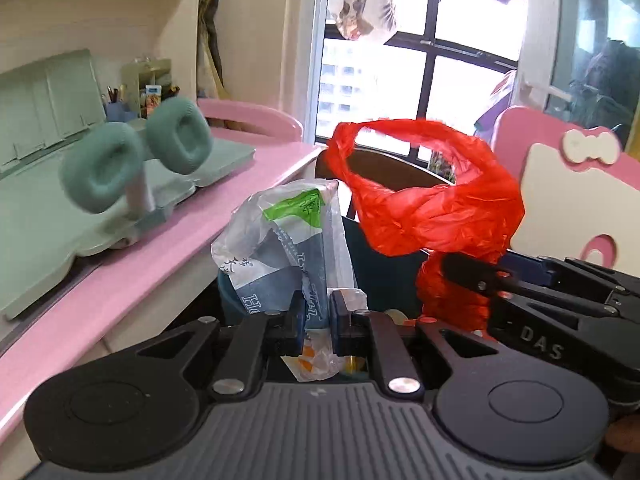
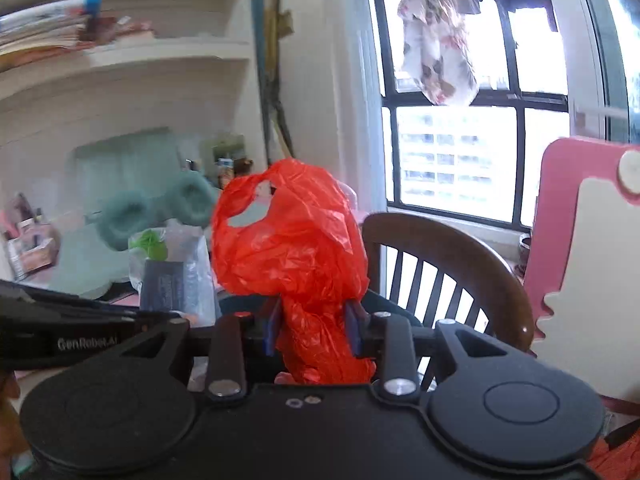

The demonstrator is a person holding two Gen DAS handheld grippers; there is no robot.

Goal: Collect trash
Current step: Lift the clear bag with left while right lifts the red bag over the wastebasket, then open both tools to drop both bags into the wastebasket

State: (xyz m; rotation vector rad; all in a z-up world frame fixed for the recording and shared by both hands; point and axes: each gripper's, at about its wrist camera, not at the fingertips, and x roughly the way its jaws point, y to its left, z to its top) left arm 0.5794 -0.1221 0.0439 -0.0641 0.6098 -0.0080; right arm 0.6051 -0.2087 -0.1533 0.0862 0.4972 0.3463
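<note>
My left gripper [image 1: 316, 322] is shut on a clear plastic wrapper [image 1: 288, 240] with green and blue print, held up beside the pink desk. The wrapper also shows in the right wrist view [image 2: 176, 268]. My right gripper [image 2: 314, 326] is shut on a crumpled red plastic bag [image 2: 292, 248] that stands up above its fingers. In the left wrist view the red bag [image 1: 432, 200] hangs open to the right of the wrapper, with the right gripper [image 1: 480, 276] clamped on its lower part.
A pink desk [image 1: 132, 272] runs along the left, with a green tray [image 1: 36, 216] and teal headphones [image 1: 136, 160] on a stand. A dark wooden chair [image 2: 448, 268] stands before the window. A pink and cream board [image 2: 592, 260] is at the right. Shelves [image 2: 120, 52] hold books.
</note>
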